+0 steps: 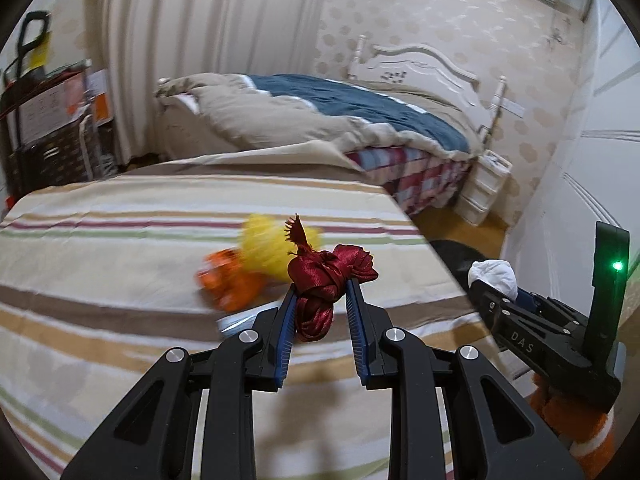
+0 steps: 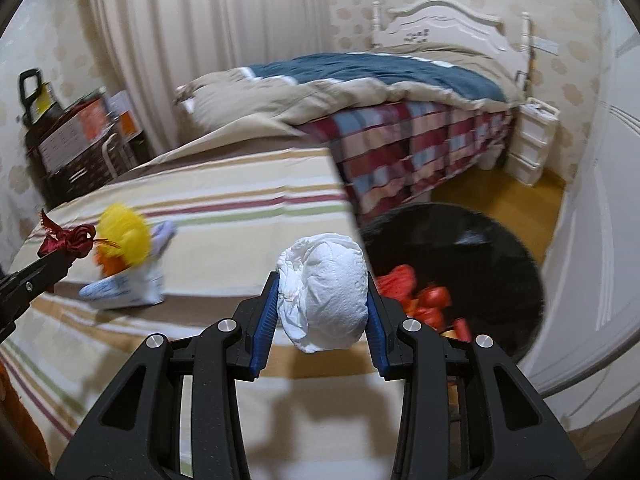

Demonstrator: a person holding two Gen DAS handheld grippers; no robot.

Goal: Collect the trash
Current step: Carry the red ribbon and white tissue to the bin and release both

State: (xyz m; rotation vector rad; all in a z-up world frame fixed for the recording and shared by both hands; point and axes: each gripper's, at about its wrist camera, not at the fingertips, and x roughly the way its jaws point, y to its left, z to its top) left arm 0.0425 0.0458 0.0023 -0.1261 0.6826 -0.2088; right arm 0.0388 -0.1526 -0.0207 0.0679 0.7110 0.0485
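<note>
Striped bed (image 2: 224,184) below me; black bin (image 2: 480,240) at its right edge. My right claw (image 2: 322,304) clamps tissue wad (image 2: 328,288): light, crushable. My left claw (image 1: 320,300) pinches red ribbon knot (image 1: 324,276): soft, slippery; grip at knot.

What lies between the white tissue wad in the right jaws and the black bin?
Nothing but the striped sheet's edge; the right wrist view shows the tissue wad beside the black bin.
</note>
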